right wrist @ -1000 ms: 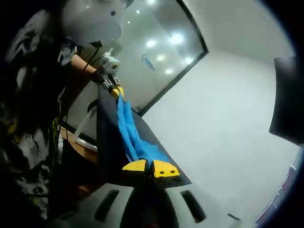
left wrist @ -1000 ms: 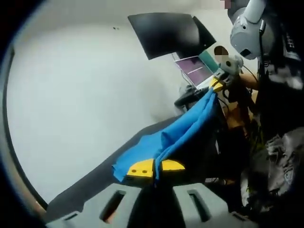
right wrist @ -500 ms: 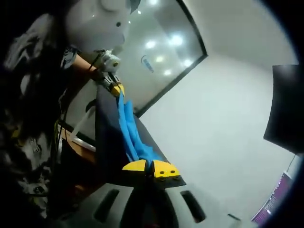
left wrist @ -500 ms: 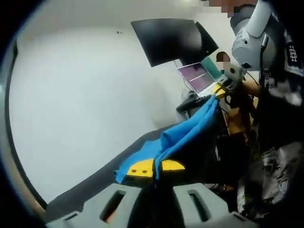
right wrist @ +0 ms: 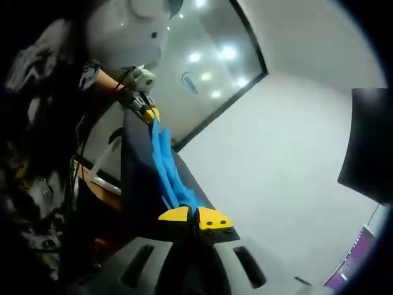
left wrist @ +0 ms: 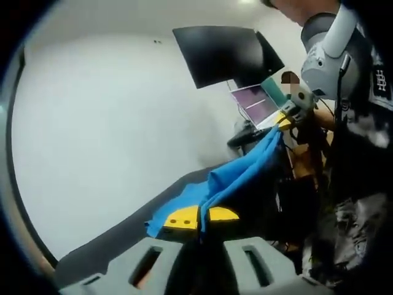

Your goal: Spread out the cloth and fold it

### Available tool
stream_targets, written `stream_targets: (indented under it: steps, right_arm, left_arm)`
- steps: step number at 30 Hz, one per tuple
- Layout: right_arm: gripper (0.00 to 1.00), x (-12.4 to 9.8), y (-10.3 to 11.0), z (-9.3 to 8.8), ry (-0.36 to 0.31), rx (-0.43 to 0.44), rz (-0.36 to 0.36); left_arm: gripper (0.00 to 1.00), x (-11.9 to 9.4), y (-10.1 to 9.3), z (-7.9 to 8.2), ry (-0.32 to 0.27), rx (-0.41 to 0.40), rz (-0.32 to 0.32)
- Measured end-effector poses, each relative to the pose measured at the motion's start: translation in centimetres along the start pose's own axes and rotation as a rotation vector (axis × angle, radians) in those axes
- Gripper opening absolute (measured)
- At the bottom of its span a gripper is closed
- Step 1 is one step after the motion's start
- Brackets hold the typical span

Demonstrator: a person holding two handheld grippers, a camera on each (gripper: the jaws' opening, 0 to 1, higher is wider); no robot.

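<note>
Against a white wall [left wrist: 110, 123] with a dark monitor [left wrist: 224, 54], we see the blue cloth [left wrist: 236, 178] stretched taut above the dark table [left wrist: 123, 236] — left gripper [left wrist: 202, 216] and right gripper [right wrist: 195, 217] each clamped on an end.

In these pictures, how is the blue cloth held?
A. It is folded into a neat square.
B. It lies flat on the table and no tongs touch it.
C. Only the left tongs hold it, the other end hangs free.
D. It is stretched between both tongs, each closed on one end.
D: the blue cloth runs from the left tongs, shut on its near end, to the right tongs, shut on its far end.
</note>
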State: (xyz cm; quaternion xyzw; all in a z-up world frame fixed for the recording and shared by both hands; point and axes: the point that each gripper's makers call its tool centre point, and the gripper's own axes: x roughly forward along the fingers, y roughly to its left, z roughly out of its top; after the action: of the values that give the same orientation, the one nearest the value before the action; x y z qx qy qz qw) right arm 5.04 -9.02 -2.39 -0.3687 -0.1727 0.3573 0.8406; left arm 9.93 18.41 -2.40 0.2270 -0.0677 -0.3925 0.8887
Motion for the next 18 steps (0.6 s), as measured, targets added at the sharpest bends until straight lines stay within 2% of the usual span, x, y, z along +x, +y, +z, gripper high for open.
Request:
stream_targets:
  steps: [4,7,11,15,18]
  right_arm:
    - [0.0,0.7,-0.9,-0.5,-0.001,0.039,-0.028]
    - [0.0,1.5,-2.2,-0.9,-0.024,0.12,-0.077]
    - [0.0,2.2,-2.9,-1.7,-0.031,0.149,-0.102]
    - [0.0,2.3,-3.9,-1.1,-0.05,0.153,-0.137]
    - [0.0,2.5,-5.0,-0.5,-0.092,0.176,-0.163]
  left_arm:
    - [0.0,0.4,0.4,-0.3,-0.004,-0.02,0.0]
    - [0.0,1.2,1.5,-0.5,-0.017,-0.062,0.004]
    - [0.0,2.3,2.8,-0.7,-0.014,-0.078,0.009]
    - [0.0,2.6,4.0,0.3,-0.039,-0.066,0.025]
    - [0.0,2.9,5.4,1.3,-0.08,-0.074,0.045]
